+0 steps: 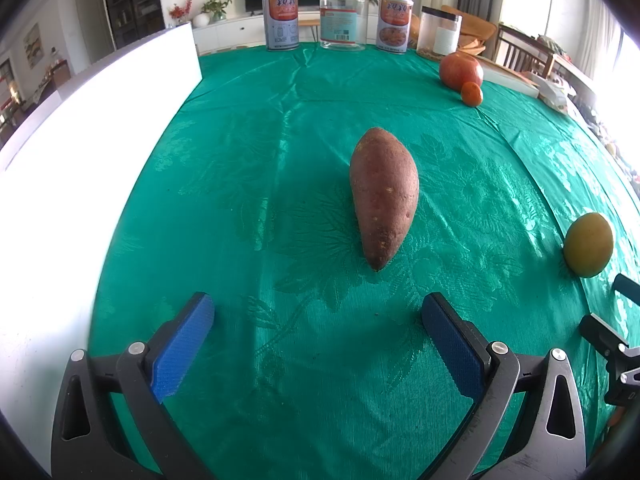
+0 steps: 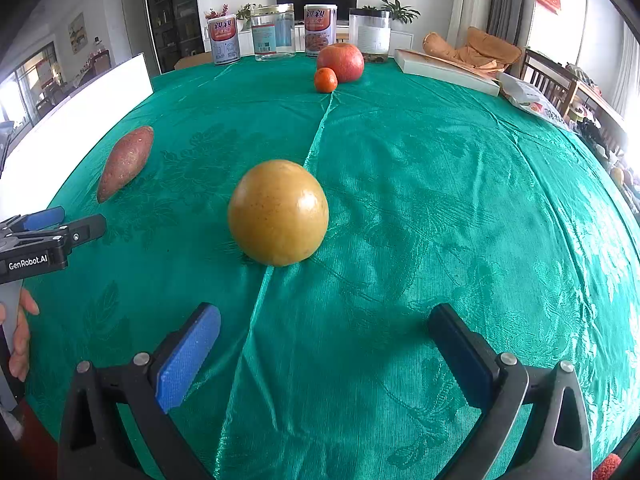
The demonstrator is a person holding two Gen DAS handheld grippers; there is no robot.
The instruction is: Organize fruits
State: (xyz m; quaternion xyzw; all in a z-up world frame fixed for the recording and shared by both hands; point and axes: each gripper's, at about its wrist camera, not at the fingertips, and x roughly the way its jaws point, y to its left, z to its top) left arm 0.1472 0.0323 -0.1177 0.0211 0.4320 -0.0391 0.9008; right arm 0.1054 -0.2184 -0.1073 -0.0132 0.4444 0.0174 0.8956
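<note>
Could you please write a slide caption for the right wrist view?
Open right gripper faces a yellow fruit on the green tablecloth.

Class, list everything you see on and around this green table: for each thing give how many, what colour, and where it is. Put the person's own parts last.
Sweet potato: 1, reddish brown, mid table, ahead of the left gripper.
Yellow round fruit: 1, yellow, ahead of the right gripper.
Apple: 1, red, far side of the table.
Tangerine: 1, orange, just in front of the apple.
Tins: 2, grey with red labels, far edge.
Jars: 2, clear, far edge among the tins.
Tablecloth: 1, green, covering the table.
White board: 1, white, left edge.
Flat box: 1, white, far right.
Left gripper: 1, black with blue pads, open.
Right gripper: 1, same, open.
Hand: 1, holding the left gripper's handle.
</note>
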